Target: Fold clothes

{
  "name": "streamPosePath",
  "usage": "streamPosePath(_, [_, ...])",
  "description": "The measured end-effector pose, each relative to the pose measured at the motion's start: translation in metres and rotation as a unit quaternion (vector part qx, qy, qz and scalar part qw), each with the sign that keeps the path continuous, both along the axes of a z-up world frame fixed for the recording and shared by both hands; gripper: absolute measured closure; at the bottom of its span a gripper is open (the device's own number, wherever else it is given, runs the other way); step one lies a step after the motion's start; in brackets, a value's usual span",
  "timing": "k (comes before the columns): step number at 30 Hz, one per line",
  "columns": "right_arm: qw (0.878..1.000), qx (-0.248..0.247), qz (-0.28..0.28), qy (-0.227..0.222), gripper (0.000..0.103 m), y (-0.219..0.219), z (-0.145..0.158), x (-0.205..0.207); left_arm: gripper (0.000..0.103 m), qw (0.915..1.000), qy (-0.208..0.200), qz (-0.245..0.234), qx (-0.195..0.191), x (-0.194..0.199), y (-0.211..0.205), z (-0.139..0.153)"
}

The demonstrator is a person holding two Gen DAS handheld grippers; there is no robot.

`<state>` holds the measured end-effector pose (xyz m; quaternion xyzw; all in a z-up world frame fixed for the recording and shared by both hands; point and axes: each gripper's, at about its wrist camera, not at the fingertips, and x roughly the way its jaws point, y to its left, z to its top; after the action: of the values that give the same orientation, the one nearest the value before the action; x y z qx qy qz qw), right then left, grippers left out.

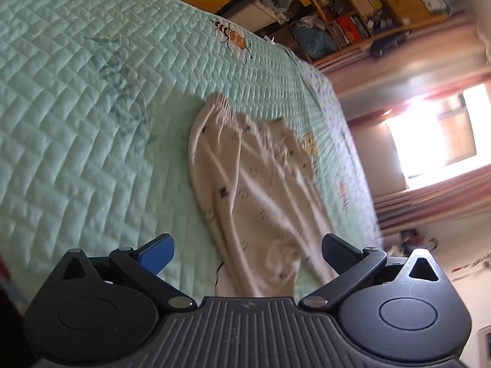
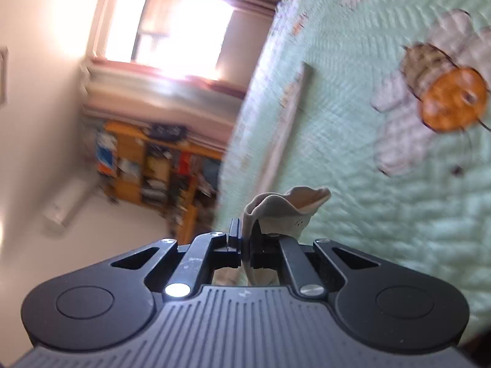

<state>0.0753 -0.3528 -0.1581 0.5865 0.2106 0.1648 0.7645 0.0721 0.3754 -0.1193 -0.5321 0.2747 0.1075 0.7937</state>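
Observation:
Beige trousers [image 1: 245, 181] with small dark marks lie lengthwise on the pale green quilted bed cover [image 1: 76, 116], their gathered waistband at the far end. My left gripper [image 1: 247, 254] hovers open over the near end of the trousers, nothing pinched between the blue pad and the black finger. In the right wrist view, my right gripper [image 2: 245, 239] is shut on a bunched fold of the beige trousers [image 2: 285, 211], which rises above the fingertips. The bed cover [image 2: 353, 184] lies beyond it.
A bee print [image 1: 233, 38] and a large orange-faced bee print [image 2: 442, 98] decorate the cover. The bed's edge [image 1: 346, 141] runs along the right. Wooden shelves [image 1: 353, 9] full of items stand past it, beside a bright window [image 1: 435, 128].

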Motion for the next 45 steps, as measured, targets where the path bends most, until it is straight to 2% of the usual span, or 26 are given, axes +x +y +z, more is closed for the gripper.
streamPosePath(6, [0.997, 0.05, 0.003, -0.053, 0.097, 0.005, 0.058, 0.021, 0.001, 0.9993, 0.006, -0.035, -0.002, 0.026, 0.005, -0.007])
streamPosePath(9, [0.996, 0.044, 0.008, -0.071, 0.097, 0.013, 0.083, 0.024, 0.001, 0.9982, -0.01, -0.057, -0.01, 0.035, -0.003, -0.016])
streamPosePath(12, [0.997, 0.046, 0.003, -0.069, 0.097, 0.013, 0.094, 0.03, 0.001, 0.9973, 0.001, -0.07, -0.022, 0.044, -0.012, -0.026])
streamPosePath(14, [0.997, 0.048, 0.001, -0.064, 0.097, 0.013, 0.099, 0.034, 0.001, 0.9953, -0.006, -0.086, -0.044, 0.046, -0.021, -0.034])
streamPosePath(16, [0.997, 0.05, 0.003, -0.059, 0.097, 0.013, 0.103, 0.039, 0.001, 0.9923, -0.03, -0.092, -0.077, 0.043, -0.031, -0.042])
streamPosePath(19, [0.996, 0.051, 0.017, -0.065, 0.097, 0.025, 0.121, 0.05, 0.001, 0.9886, -0.058, -0.086, -0.109, 0.036, -0.052, -0.054])
streamPosePath(23, [0.995, 0.059, 0.035, -0.072, 0.097, 0.042, 0.147, 0.063, 0.001, 0.9881, -0.073, -0.099, -0.091, 0.039, -0.078, -0.059])
streamPosePath(25, [0.994, 0.063, 0.043, -0.08, 0.097, 0.049, 0.163, 0.068, 0.001, 0.9887, -0.082, -0.089, -0.089, 0.041, -0.084, -0.061])
streamPosePath(30, [0.99, 0.059, 0.054, -0.112, 0.096, 0.062, 0.213, 0.081, 0.001, 0.9781, -0.177, -0.054, -0.096, 0.029, -0.101, -0.07])
streamPosePath(33, [0.988, 0.048, 0.061, -0.13, 0.095, 0.073, 0.242, 0.089, 0.001, 0.9753, -0.204, -0.059, -0.06, 0.025, -0.114, -0.07])
streamPosePath(36, [0.986, 0.035, 0.072, -0.143, 0.094, 0.085, 0.266, 0.096, 0.001, 0.9733, -0.215, -0.066, -0.044, 0.026, -0.123, -0.069])
streamPosePath(41, [0.984, 0.02, 0.085, -0.157, 0.094, 0.101, 0.287, 0.096, 0.001, 0.9719, -0.217, -0.066, -0.063, 0.03, -0.126, -0.078])
streamPosePath(45, [0.983, 0.01, 0.09, -0.161, 0.093, 0.108, 0.292, 0.095, 0.002, 0.9699, -0.224, -0.059, -0.076, 0.032, -0.13, -0.085])
